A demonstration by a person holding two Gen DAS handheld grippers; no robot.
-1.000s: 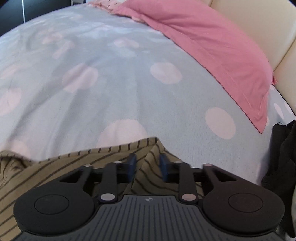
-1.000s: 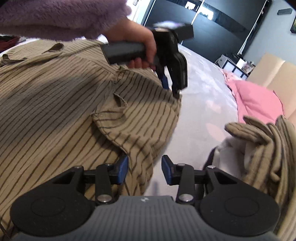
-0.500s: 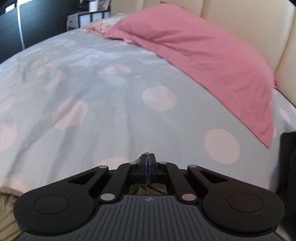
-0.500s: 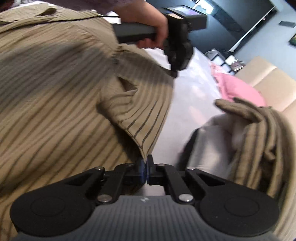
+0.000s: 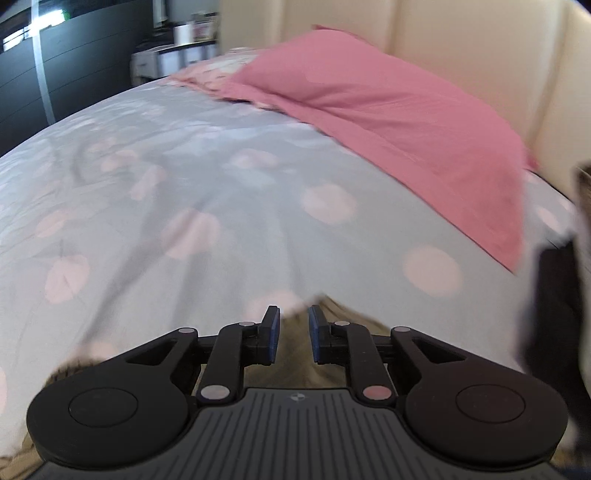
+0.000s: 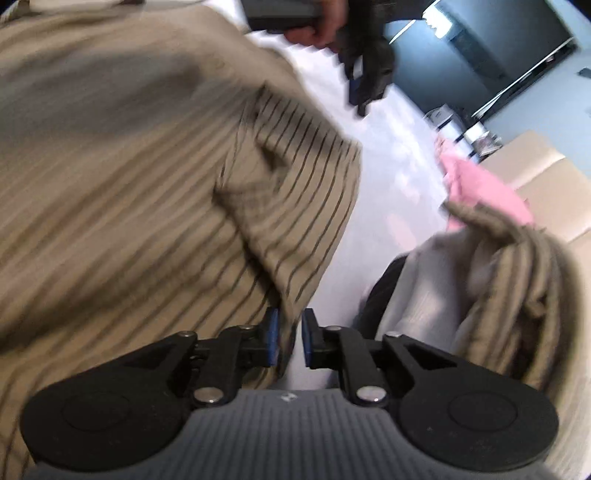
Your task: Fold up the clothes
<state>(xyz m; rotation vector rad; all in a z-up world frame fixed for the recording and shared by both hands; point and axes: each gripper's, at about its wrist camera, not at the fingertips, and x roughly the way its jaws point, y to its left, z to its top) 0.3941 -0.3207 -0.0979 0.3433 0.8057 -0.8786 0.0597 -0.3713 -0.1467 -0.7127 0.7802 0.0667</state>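
A beige shirt with dark stripes (image 6: 147, 184) lies spread on the bed and fills the left of the right wrist view. One folded corner of it points toward my right gripper (image 6: 290, 336), which is open by a narrow gap with the shirt's hem lying between the blue pads. In the left wrist view my left gripper (image 5: 294, 332) is open too, and a tip of the shirt (image 5: 295, 354) shows between and under its fingers. The right wrist view shows a hand (image 6: 325, 29) holding the left gripper (image 6: 364, 85) above the shirt's far edge.
The bed has a pale blue sheet with pink dots (image 5: 184, 184). A pink pillow (image 5: 388, 122) leans on the cream headboard (image 5: 461, 44). A pile of other clothes (image 6: 498, 295), with a black garment (image 5: 550, 295), lies to the right of the shirt.
Both grippers were open a second ago, closed on the shirt's edge half a second ago, and now stand apart again. The left gripper has lifted and pulled back from the shirt.
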